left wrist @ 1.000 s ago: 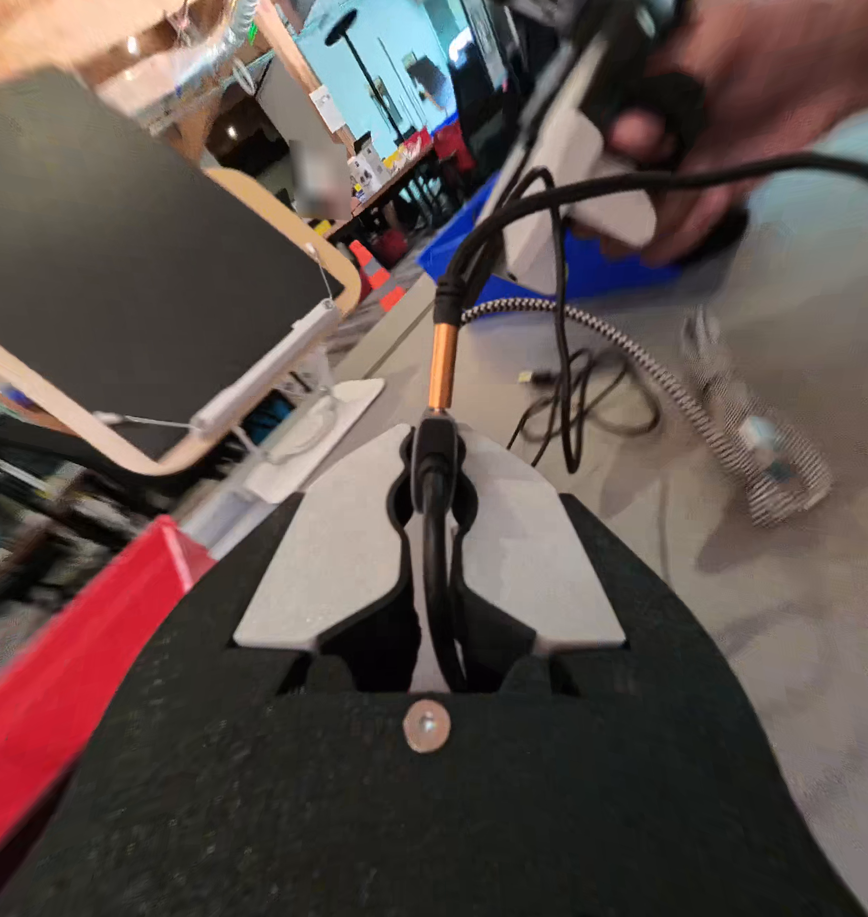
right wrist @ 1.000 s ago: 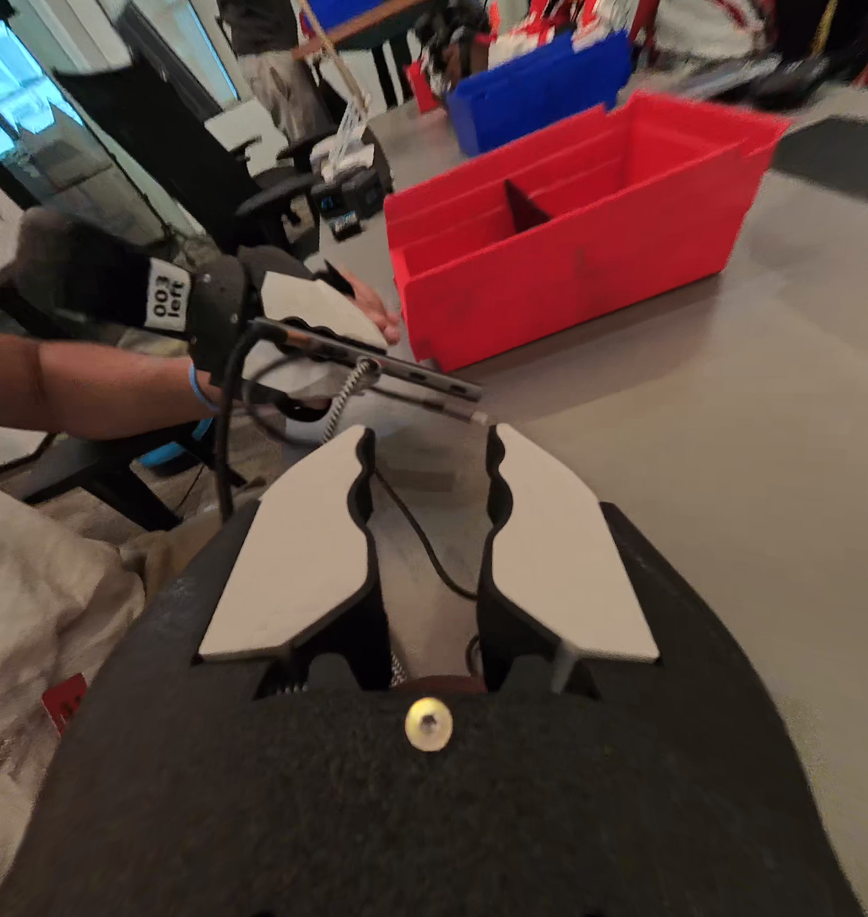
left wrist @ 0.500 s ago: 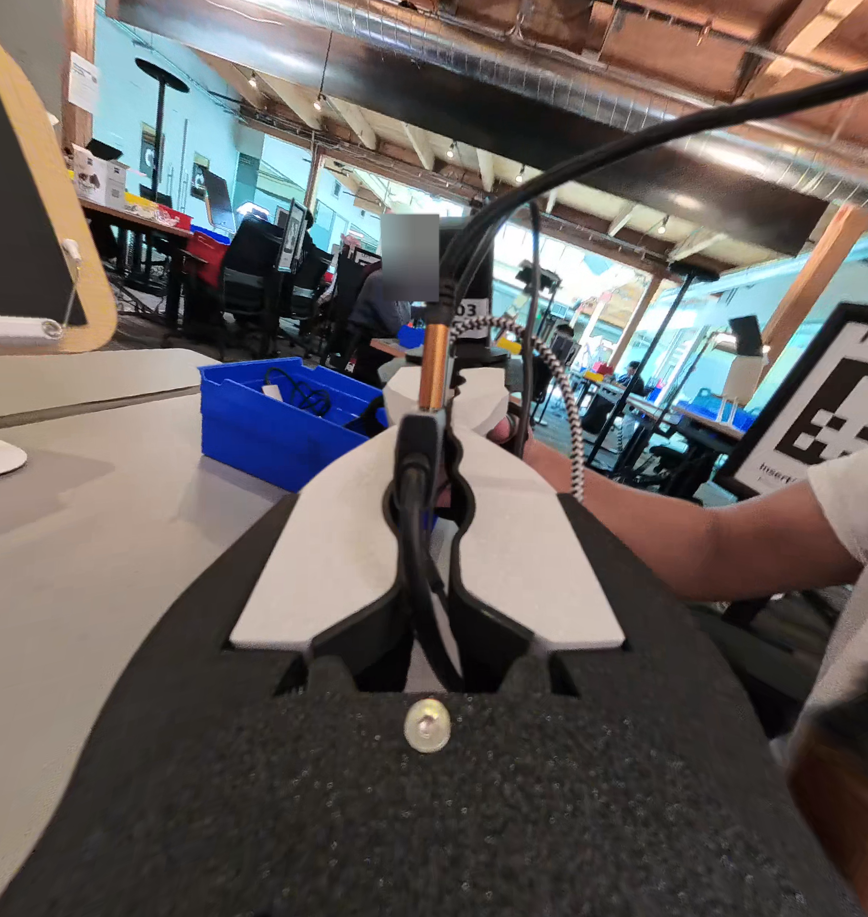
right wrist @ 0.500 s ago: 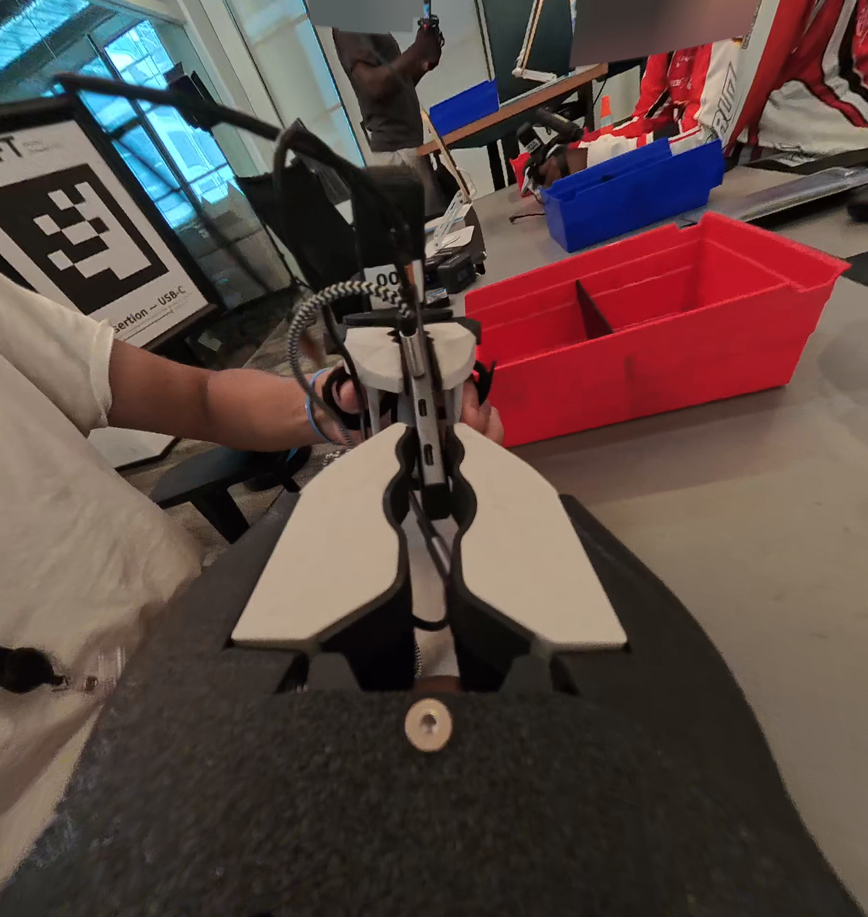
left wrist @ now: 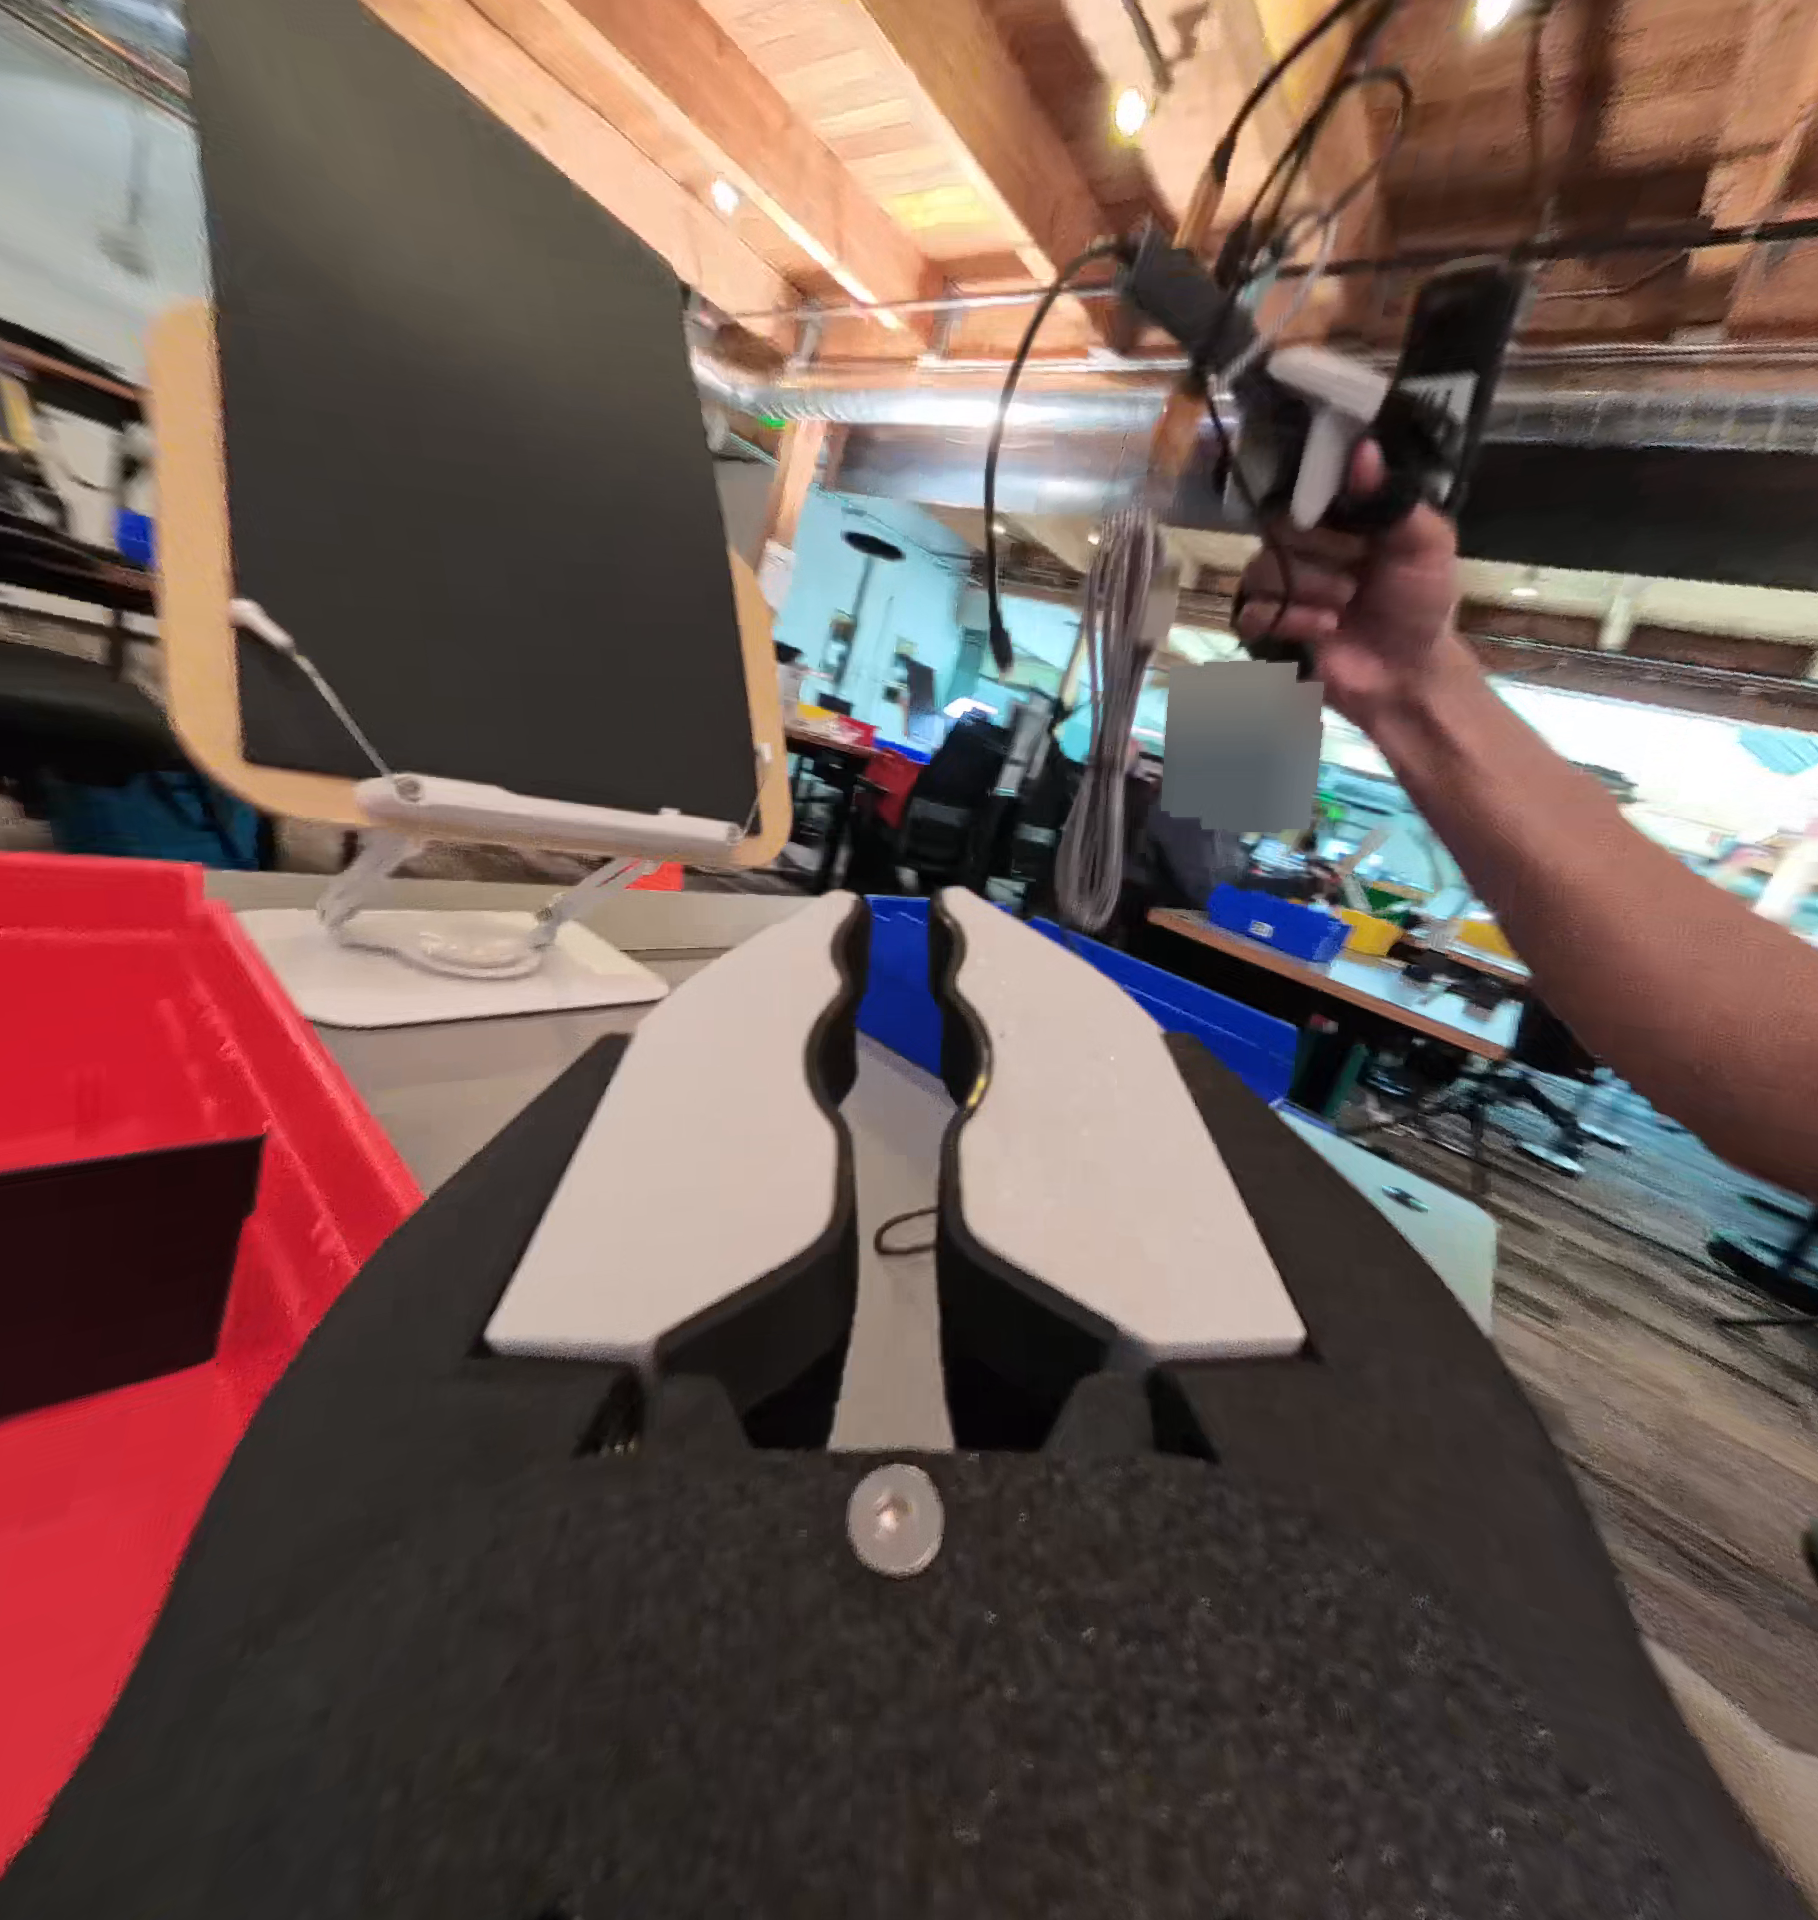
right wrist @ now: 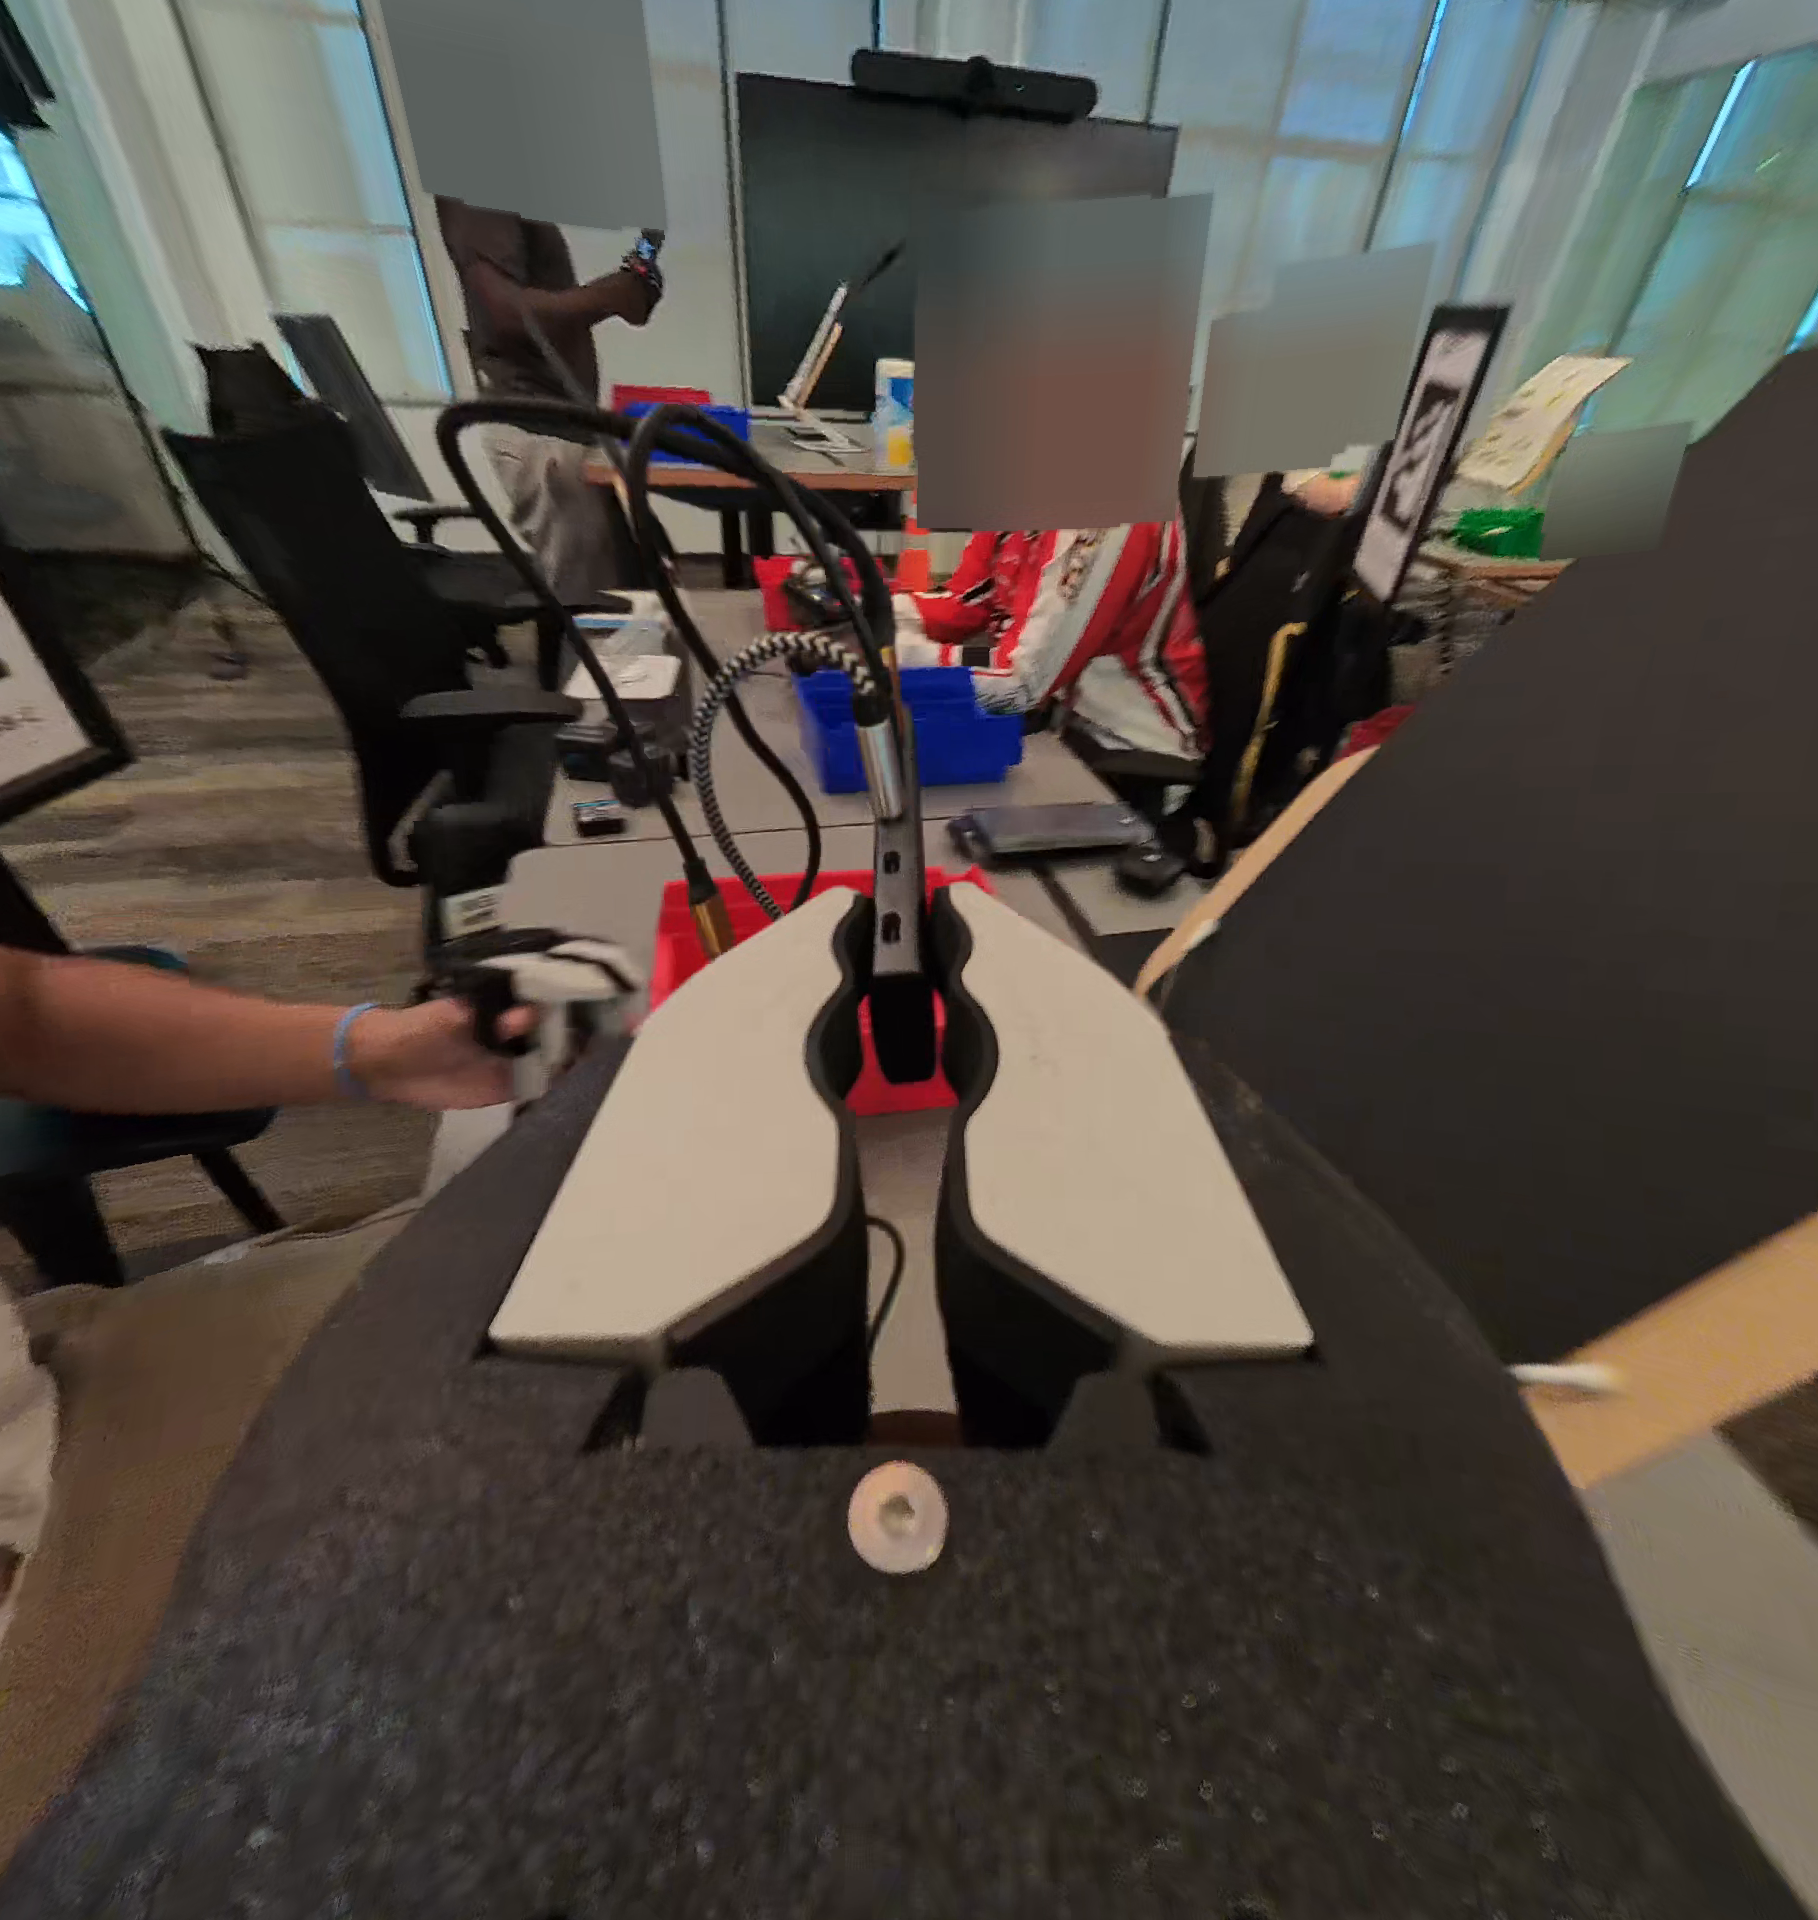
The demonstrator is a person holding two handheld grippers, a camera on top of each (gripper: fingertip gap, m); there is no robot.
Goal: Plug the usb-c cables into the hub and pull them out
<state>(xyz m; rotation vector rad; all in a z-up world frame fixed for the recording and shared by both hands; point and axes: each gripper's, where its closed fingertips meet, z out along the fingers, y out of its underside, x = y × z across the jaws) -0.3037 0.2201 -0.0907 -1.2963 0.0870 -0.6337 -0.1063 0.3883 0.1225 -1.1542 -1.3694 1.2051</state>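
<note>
In the right wrist view my right gripper point(right wrist: 897, 914) is shut on the lower end of a slim dark hub point(right wrist: 892, 883), which stands upright. A silver plug point(right wrist: 882, 769) with a black-and-white braided cable point(right wrist: 723, 696) sits in the hub's top. A black cable with a gold-collared plug point(right wrist: 711, 914) hangs beside it, its tip hidden behind my finger. My left gripper point(left wrist: 897, 940) has its jaws a small gap apart with nothing between them. In the left wrist view, the right gripper point(left wrist: 1300, 436) holds the hub point(left wrist: 1185, 301) high up, and cables dangle from it.
A red bin point(left wrist: 105, 1039) with a black divider is at my left gripper's left, and a blue bin point(left wrist: 1144, 997) is ahead. A black board with a tan border point(left wrist: 448, 468) stands on a white stand. A thin black cable point(left wrist: 905, 1236) lies on the grey table. Chairs and people are behind. The grippers' ends are close to 35 centimeters from one another.
My right gripper has shut on the hub and lifted it with its cables. My left gripper has let go, opened a little and swung away toward the red bin.
</note>
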